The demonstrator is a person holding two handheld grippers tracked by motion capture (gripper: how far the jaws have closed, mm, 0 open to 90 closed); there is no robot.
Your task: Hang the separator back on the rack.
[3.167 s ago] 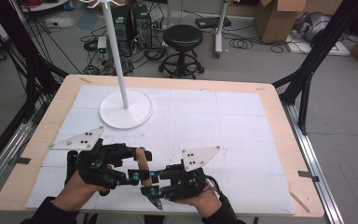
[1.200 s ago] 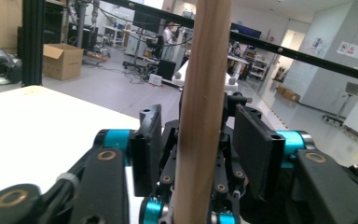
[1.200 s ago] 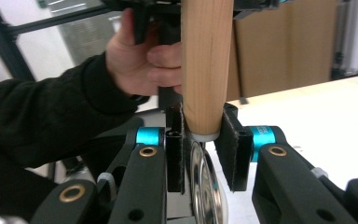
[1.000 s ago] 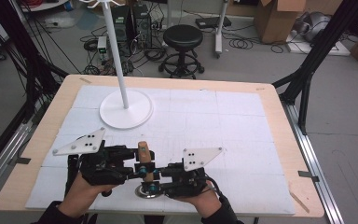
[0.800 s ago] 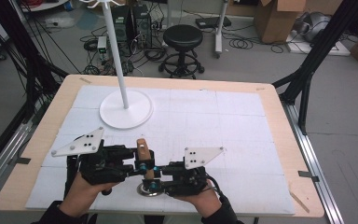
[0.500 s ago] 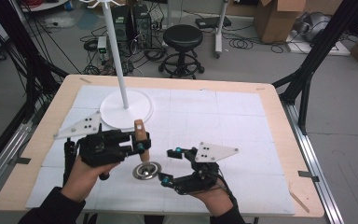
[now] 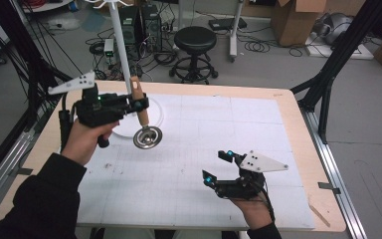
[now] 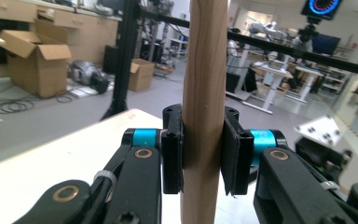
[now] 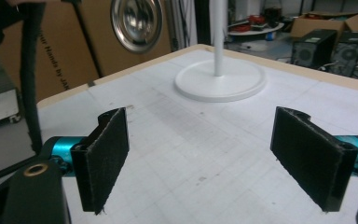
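The left gripper (image 7: 138,104) was raised above the table (image 7: 288,107), its jaws clamped on the wooden handle (image 8: 204,93) of a metal ladle (image 7: 147,137), whose shiny bowl hung down just in front of the white stand base (image 9: 220,80). The right gripper (image 7: 219,167) sat low over the white mat (image 7: 179,169), well apart, its jaws spread wide with nothing between them
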